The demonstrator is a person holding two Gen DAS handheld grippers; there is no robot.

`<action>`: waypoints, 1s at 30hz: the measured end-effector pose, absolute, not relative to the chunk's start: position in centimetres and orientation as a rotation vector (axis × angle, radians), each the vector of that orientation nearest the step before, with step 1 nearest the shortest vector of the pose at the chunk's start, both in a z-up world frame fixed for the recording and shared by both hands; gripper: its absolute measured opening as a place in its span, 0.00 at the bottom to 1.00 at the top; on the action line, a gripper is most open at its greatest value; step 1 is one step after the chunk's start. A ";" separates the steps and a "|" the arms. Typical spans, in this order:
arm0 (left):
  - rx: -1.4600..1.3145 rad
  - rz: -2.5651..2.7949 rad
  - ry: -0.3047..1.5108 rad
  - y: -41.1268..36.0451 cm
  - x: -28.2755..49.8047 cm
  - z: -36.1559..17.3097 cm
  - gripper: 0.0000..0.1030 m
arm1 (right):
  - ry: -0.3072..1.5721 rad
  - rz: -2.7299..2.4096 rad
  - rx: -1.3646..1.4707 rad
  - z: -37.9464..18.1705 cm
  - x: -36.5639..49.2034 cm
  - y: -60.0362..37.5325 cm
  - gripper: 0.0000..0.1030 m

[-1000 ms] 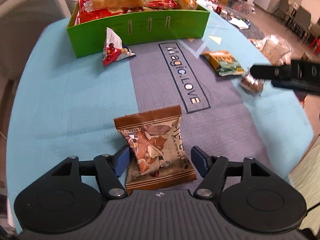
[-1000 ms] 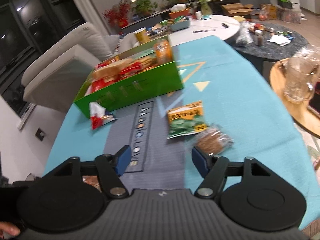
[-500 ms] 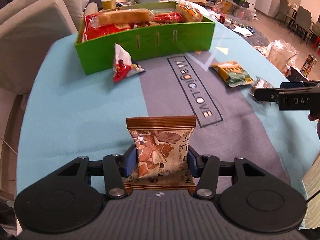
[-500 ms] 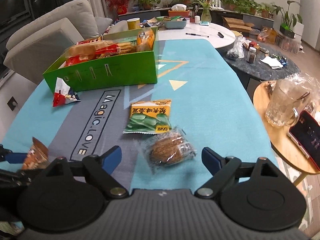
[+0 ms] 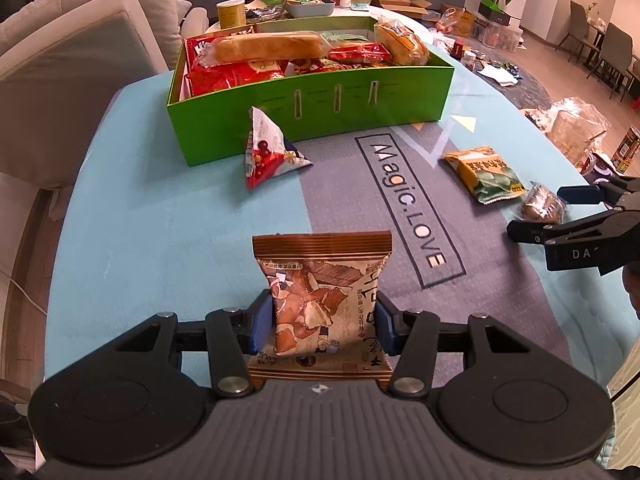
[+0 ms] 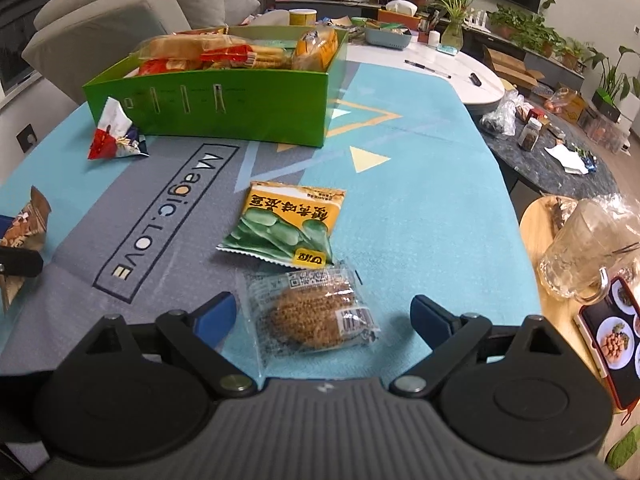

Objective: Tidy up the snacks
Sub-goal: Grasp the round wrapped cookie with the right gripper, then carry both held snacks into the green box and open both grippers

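Clamped in my left gripper [image 5: 322, 322] is a brown snack pouch [image 5: 324, 300]; its two blue pads press into the crinkled foil from either side, pinching it at the waist, and I see it standing upright with its ribbed seal edge on top; the print shows chunky brown pieces. My landmark is the green box [image 5: 312, 112], a rectangular cardboard tray with three narrow slots in its near wall; the held pouch is on the near side of that box, well apart from it, over the teal and grey table mat [image 5: 160, 220] with its flat woven look and printed lettering.

My right gripper [image 6: 322, 314] hangs spread wide, grasping nothing; its blue fingers flank a round, grainy brown cake in a clear wrapper [image 6: 316, 312] without touching it; the wrapper is glossy, wrinkled and lies flat on the mat. Just beyond it, toward the box, its corner touching that wrapper, lies a flat yellow and green bean packet [image 6: 286, 224] with a serrated edge.

Against the front wall of the box rests a pyramid-shaped red and white sachet [image 5: 268, 148]; inside the box I can see shiny red packets heaped together with a long bread-like loaf [image 5: 266, 46] in clear film lying across the top.
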State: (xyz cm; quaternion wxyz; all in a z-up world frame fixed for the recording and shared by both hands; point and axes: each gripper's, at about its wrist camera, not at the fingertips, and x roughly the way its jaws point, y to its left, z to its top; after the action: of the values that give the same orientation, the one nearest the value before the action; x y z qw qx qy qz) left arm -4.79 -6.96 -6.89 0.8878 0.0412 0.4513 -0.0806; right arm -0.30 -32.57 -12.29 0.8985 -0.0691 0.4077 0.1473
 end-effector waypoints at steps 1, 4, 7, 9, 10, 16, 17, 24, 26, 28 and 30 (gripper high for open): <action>0.086 -0.167 0.938 -6.9 -4.7 -6.9 0.47 | 0.847 0.304 -0.136 -12.3 -0.2 -32.6 0.97; 0.084 -0.171 0.939 -6.8 -4.4 -6.9 0.47 | 0.860 0.307 -0.117 -12.3 0.0 -32.7 0.95; 0.080 -0.177 0.942 -6.6 -4.1 -6.9 0.47 | 0.850 0.316 -0.106 -12.0 -0.1 -32.7 0.95; 0.077 -0.176 0.945 -6.5 -4.0 -7.0 0.47 | 0.850 0.314 -0.102 -11.7 -0.2 -32.7 0.95; 0.077 -0.177 0.945 -6.5 -3.9 -7.0 0.47 | 0.855 0.311 -0.097 -11.6 -0.2 -32.7 0.94; 0.073 -0.174 0.935 -6.2 -3.7 -6.6 0.47 | 0.843 0.299 -0.038 -10.8 -0.4 -32.8 0.93; 0.073 -0.172 0.931 -6.2 -3.7 -6.4 0.47 | 0.835 0.300 -0.037 -10.5 -0.5 -32.7 0.93; 0.065 -0.170 0.887 -5.7 -3.3 -5.1 0.47 | 0.748 0.335 -0.022 -8.0 -0.9 -31.9 0.93; 0.065 -0.169 0.873 -5.6 -3.1 -4.6 0.47 | 0.725 0.347 -0.015 -7.5 -0.8 -31.6 0.93; 0.067 -0.167 0.861 -5.5 -2.9 -4.2 0.47 | 0.716 0.355 -0.001 -7.0 -0.5 -31.4 0.93; 0.069 -0.168 0.846 -5.5 -2.7 -3.6 0.47 | 0.708 0.361 0.017 -6.5 -0.2 -31.1 0.93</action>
State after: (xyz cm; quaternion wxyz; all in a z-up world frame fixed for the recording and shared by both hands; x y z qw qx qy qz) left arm -2.69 -5.52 -3.64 0.9078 0.0335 0.4100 -0.0813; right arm -0.20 -31.07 -6.52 0.9221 0.0081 0.3447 0.1759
